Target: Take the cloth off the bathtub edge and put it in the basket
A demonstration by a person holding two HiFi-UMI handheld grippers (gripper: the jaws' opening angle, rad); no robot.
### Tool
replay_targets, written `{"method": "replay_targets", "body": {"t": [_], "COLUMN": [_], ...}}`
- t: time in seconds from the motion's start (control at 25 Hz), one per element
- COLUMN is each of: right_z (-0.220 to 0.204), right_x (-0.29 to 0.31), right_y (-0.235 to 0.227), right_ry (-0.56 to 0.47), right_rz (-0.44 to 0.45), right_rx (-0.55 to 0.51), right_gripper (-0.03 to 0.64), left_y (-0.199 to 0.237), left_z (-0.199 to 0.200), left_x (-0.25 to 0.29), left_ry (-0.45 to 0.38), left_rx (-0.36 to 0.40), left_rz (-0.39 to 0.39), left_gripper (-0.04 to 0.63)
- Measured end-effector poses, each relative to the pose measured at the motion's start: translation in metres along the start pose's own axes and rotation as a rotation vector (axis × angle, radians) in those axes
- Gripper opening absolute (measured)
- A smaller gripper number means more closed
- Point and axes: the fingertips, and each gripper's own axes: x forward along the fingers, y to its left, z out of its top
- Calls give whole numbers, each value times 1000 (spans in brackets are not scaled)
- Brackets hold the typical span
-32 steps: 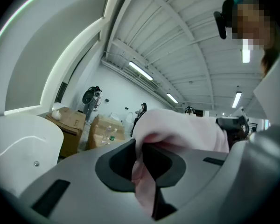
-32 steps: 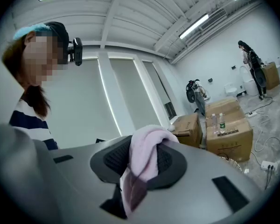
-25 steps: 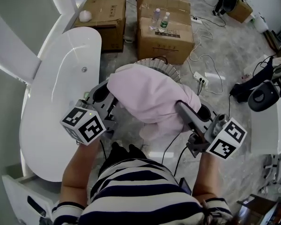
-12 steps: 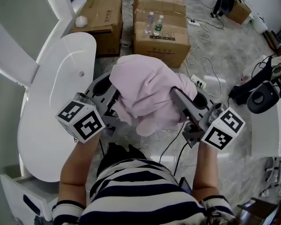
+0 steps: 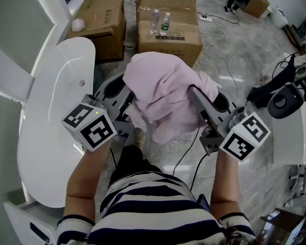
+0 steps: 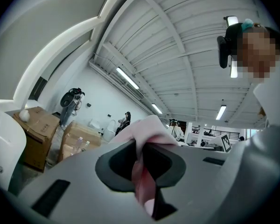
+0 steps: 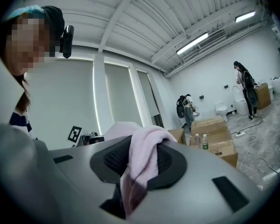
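Observation:
A pale pink cloth (image 5: 166, 93) hangs bunched in the air between my two grippers, above the floor and to the right of the white bathtub (image 5: 51, 121). My left gripper (image 5: 127, 98) is shut on the cloth's left side; pink fabric (image 6: 144, 181) runs down between its dark pads. My right gripper (image 5: 196, 98) is shut on the right side, with a fold of cloth (image 7: 140, 164) draped over and pinched in its jaws. The cloth hides the floor beneath it, and no basket shows in any view.
Cardboard boxes (image 5: 166, 27) stand ahead, two water bottles (image 5: 159, 22) on the nearer one. A second box (image 5: 99, 24) with a white ball (image 5: 79, 24) sits by the tub's far end. Cables and a power strip (image 5: 206, 18) trail across the floor. White equipment (image 5: 290, 121) stands at right.
Both grippers have carried the cloth forward and slightly up, towards the boxes. The round ribbed rim seen behind the cloth a second ago is now covered by it.

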Motion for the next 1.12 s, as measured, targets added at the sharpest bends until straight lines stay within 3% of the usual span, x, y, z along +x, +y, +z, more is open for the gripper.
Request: {"method": "replay_targets", "body": {"t": [0.48,1.12], "right_z": [45,-12], "right_x": [52,120], "right_y": [-58,-130], "right_ry": [-46,49], "right_rz": [-115,-242], "right_rx": [-43,64], "right_gripper": [98,98], "left_y": [43,140], "left_z": [35,-13], "left_x": [78,125], "left_ry": [17,157], "left_rx": [18,-67], "left_rz": [-120,-122], "left_gripper": [48,49]}}
